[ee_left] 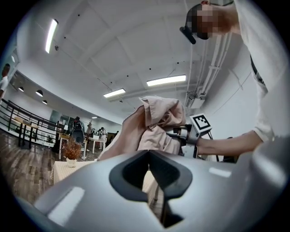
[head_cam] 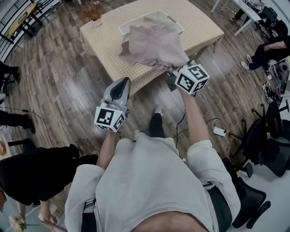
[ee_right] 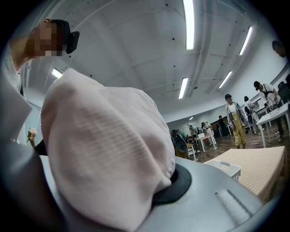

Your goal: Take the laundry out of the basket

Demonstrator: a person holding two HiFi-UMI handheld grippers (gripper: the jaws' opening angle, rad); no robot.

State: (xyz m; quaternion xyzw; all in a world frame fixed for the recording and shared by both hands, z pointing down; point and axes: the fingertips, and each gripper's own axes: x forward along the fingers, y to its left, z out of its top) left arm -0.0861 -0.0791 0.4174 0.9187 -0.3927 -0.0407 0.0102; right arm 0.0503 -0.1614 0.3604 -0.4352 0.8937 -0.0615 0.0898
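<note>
A pinkish-beige garment (head_cam: 154,45) hangs over the front edge of the cloth-covered table (head_cam: 204,27), its far end still over the white laundry basket (head_cam: 174,20). My right gripper (head_cam: 174,69) is shut on the near corner of the garment, which bulges over the jaws in the right gripper view (ee_right: 104,154). My left gripper (head_cam: 120,86) is held level to the left of the garment and apart from it, jaws together with nothing between them. In the left gripper view the garment (ee_left: 156,127) rises beyond its closed jaws.
A small dried plant (head_cam: 94,11) stands on the table's far left corner. Wooden floor lies between me and the table. A person in black (head_cam: 36,174) stands close at my left. Office chairs (head_cam: 267,145) and a cable with an adapter (head_cam: 219,130) are on the right.
</note>
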